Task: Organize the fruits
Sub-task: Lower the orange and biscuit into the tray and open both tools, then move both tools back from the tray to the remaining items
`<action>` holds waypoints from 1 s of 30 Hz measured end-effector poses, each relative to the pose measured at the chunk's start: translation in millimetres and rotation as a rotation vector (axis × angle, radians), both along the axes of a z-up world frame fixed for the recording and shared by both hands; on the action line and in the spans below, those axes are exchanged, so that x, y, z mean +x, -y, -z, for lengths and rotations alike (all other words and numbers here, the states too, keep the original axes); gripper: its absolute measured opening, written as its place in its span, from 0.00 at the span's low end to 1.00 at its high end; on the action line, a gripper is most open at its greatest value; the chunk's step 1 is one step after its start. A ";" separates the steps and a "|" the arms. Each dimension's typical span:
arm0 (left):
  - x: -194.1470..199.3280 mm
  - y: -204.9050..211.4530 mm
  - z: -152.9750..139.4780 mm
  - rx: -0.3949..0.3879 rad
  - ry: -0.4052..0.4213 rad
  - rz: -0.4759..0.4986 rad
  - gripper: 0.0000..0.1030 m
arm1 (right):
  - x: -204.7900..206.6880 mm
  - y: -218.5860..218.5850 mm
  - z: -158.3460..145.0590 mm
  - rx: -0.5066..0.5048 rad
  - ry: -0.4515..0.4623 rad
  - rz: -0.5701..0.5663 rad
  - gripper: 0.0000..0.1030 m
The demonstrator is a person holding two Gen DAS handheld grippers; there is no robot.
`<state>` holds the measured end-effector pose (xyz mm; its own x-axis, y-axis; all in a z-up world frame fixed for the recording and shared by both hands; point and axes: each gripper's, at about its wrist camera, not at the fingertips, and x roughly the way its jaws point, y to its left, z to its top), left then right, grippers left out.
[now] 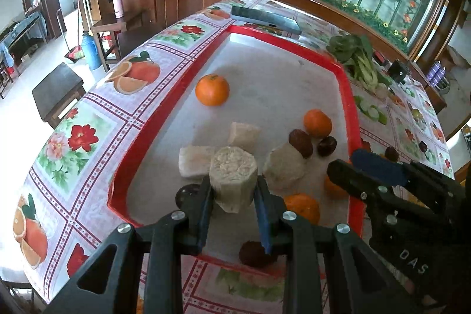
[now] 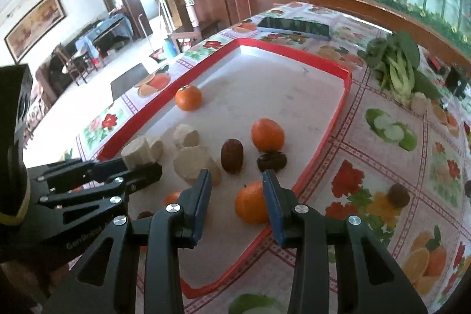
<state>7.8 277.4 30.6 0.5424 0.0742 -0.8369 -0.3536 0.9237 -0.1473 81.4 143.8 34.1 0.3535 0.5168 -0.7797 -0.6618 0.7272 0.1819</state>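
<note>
A red-rimmed tray (image 1: pixel 164 119) holds several oranges, pale sugarcane chunks and dark red dates. My left gripper (image 1: pixel 234 187) is shut on a pale sugarcane chunk (image 1: pixel 232 175) near the tray's front; the same chunk shows in the right wrist view (image 2: pixel 138 152), between the left gripper's fingers. My right gripper (image 2: pixel 237 181) is open and empty above the tray's front right part, with an orange (image 2: pixel 250 205) just beside its right finger. It also shows in the left wrist view (image 1: pixel 362 167). Another orange (image 1: pixel 212 89) lies alone farther back. Dates (image 2: pixel 232 155) lie beside an orange (image 2: pixel 267 134).
The table wears a fruit-and-flower print cloth (image 1: pixel 88 119). A phone (image 1: pixel 265 19) lies behind the tray. Leafy greens (image 2: pixel 397 64) lie to the tray's right. A date (image 2: pixel 398 195) lies on the cloth at right. Stools and cabinets stand beyond the table's left edge.
</note>
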 end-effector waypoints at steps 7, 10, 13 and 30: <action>8.5 10.5 4.7 0.014 -0.023 0.023 0.29 | -0.4 -4.5 1.1 -0.022 0.018 -0.003 0.35; 9.6 13.2 4.2 0.030 -0.028 0.021 0.30 | 1.4 -3.2 1.9 -0.025 0.020 0.008 0.35; 9.0 14.6 2.9 0.043 -0.032 0.016 0.32 | 2.7 -1.1 1.9 -0.022 0.015 0.018 0.35; -13.4 19.8 -11.9 0.102 -0.020 -0.039 0.57 | -10.7 17.1 -3.1 -0.018 -0.014 0.051 0.42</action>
<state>-5.7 257.5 42.5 0.5209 0.1806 -0.8343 -0.3916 0.9190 -0.0455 70.7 126.7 37.1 0.3675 0.4843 -0.7939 -0.6215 0.7630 0.1778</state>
